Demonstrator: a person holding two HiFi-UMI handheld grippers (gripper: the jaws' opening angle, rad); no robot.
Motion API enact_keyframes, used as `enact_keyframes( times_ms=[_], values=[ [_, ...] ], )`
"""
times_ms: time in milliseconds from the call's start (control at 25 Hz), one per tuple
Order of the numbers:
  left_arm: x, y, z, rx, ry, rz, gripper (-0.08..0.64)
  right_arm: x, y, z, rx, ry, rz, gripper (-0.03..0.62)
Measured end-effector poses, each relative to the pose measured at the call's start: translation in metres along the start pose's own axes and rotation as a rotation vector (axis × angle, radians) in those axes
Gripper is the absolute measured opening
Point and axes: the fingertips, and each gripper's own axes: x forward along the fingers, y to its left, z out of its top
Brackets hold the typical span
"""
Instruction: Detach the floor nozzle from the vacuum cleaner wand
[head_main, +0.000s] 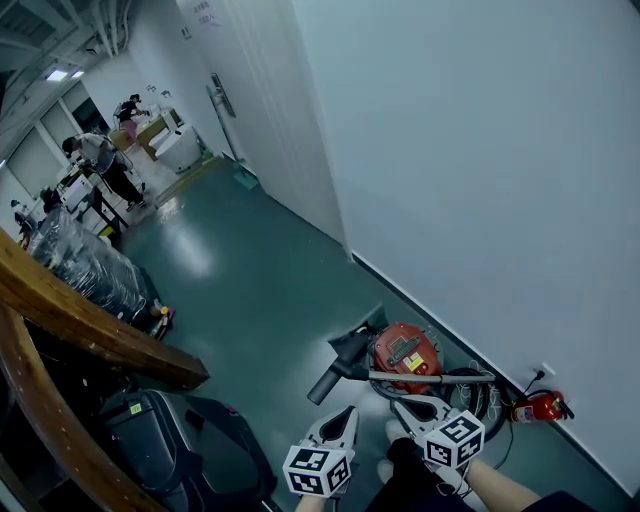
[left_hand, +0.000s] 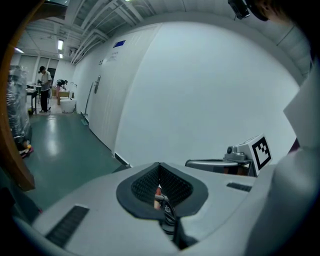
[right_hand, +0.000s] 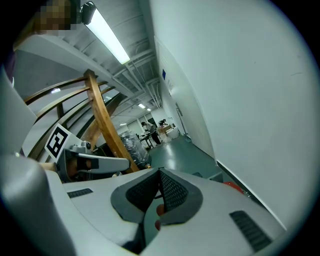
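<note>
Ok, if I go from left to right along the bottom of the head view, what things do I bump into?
black case → left gripper → right gripper → red fire extinguisher

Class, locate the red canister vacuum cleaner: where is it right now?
In the head view the red canister vacuum cleaner sits lower right on the green floor, beside the white wall, a red fire extinguisher to its right.

The left claw (left_hand: 160, 170) sits closed before a white wall (left_hand: 210, 90).
</note>
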Motion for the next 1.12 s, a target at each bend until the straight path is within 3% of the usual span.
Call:
enact_keyframes(
  times_ms=[600,800,1000,1120],
  values=[
    [0.086,0.061,-0.008,-0.076,0.149,0.041,0.005,0.075,-0.085,-0.006,0.083,0.084,0.035,0.017],
    [0.115,0.079,-0.026,-0.079,0.233,0.054,0.005,0.092,-0.106,-0.030,0.103,0.135,0.061,0.017],
    [0.143,0.103,-0.051,-0.039,0.324,0.067,0.005,0.115,-0.125,-0.070,0.104,0.178,0.073,0.017],
    [0.156,0.112,-0.060,0.046,0.379,0.067,0.005,0.129,-0.133,-0.090,0.010,0.206,0.072,0.017]
  ],
)
